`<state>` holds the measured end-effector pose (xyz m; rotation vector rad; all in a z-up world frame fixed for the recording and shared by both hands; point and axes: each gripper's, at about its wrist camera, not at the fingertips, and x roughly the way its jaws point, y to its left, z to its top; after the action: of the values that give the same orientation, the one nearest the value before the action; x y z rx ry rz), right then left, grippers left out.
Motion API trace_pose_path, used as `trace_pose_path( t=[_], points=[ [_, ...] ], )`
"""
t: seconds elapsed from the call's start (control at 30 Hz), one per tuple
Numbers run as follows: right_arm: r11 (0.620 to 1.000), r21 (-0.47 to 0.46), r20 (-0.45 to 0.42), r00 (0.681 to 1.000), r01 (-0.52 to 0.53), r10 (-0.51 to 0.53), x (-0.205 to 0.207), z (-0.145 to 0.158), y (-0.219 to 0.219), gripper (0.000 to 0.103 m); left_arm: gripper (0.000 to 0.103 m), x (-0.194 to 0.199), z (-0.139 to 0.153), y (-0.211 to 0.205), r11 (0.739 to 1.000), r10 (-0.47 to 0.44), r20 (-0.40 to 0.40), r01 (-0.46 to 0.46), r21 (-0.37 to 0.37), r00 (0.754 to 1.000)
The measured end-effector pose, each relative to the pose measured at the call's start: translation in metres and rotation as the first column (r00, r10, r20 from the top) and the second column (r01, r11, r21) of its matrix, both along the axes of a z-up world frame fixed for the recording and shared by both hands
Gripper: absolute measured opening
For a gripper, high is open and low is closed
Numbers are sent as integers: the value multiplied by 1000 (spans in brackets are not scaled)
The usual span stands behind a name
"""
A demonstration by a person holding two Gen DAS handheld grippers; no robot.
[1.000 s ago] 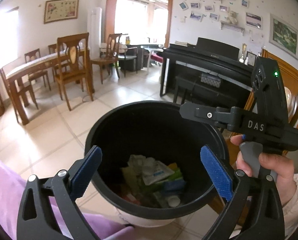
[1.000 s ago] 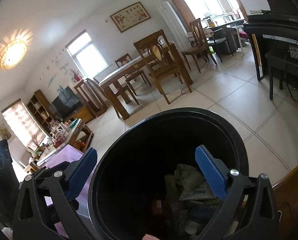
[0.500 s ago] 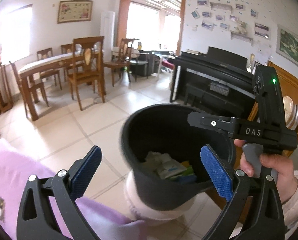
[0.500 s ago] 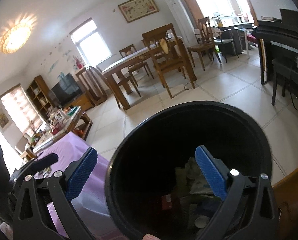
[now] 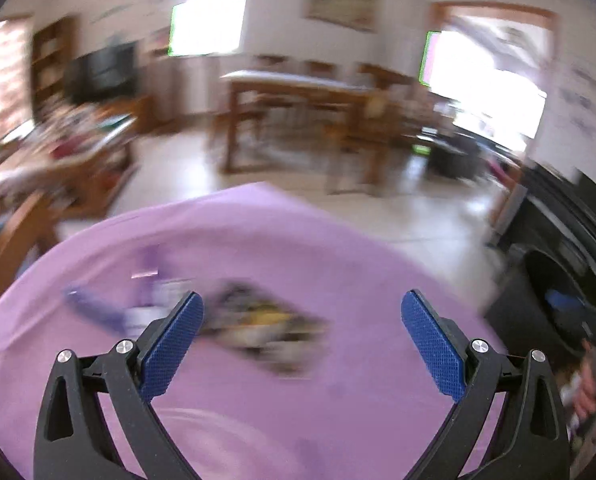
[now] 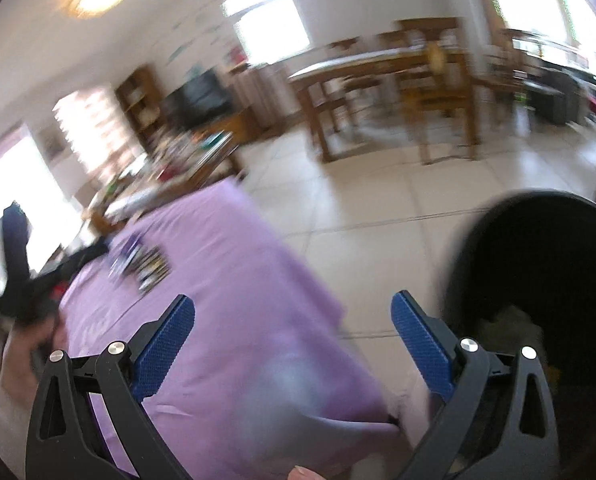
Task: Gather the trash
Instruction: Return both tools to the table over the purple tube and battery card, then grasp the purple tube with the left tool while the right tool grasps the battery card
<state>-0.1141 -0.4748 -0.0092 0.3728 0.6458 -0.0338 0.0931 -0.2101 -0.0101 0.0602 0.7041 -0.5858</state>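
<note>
My left gripper (image 5: 302, 334) is open and empty above a table under a purple cloth (image 5: 338, 272). Blurred wrappers lie on the cloth: a dark and yellow one (image 5: 264, 326) between the fingers' line of sight, and a purple and white one (image 5: 134, 304) to its left. In the right wrist view my right gripper (image 6: 292, 338) is open and empty over the cloth's near corner (image 6: 238, 320). The same wrappers (image 6: 142, 264) lie far left there. The black trash bin (image 6: 538, 280) stands on the floor at right, with trash inside, and shows at the right edge (image 5: 566, 292) of the left view.
Both views are motion-blurred. A wooden dining table with chairs (image 6: 390, 80) stands across the tiled floor (image 6: 378, 208). A cluttered low table (image 5: 58, 148) sits left of the purple table. A hand (image 6: 22, 356) holds the other gripper at lower left.
Both grippers have swung left, away from the bin's mouth and toward the purple-covered table. The bin has slid to the right edge of both views. Both stay open.
</note>
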Motion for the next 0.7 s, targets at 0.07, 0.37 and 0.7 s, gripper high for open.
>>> trace_pose_path(
  t=[0.07, 0.37, 0.7],
  points=[
    [993, -41, -32, 994, -107, 105, 27, 1, 32, 98, 89, 33, -7, 32, 998, 68, -55, -67, 12, 996],
    [899, -130, -173, 902, -418, 395, 128, -5, 144, 97, 57, 105, -40, 60, 996, 83, -211, -75, 46, 974],
    [814, -216, -277, 833, -539, 479, 197, -25, 190, 97, 24, 101, -33, 82, 992, 80, -164, -95, -84, 983]
  ],
)
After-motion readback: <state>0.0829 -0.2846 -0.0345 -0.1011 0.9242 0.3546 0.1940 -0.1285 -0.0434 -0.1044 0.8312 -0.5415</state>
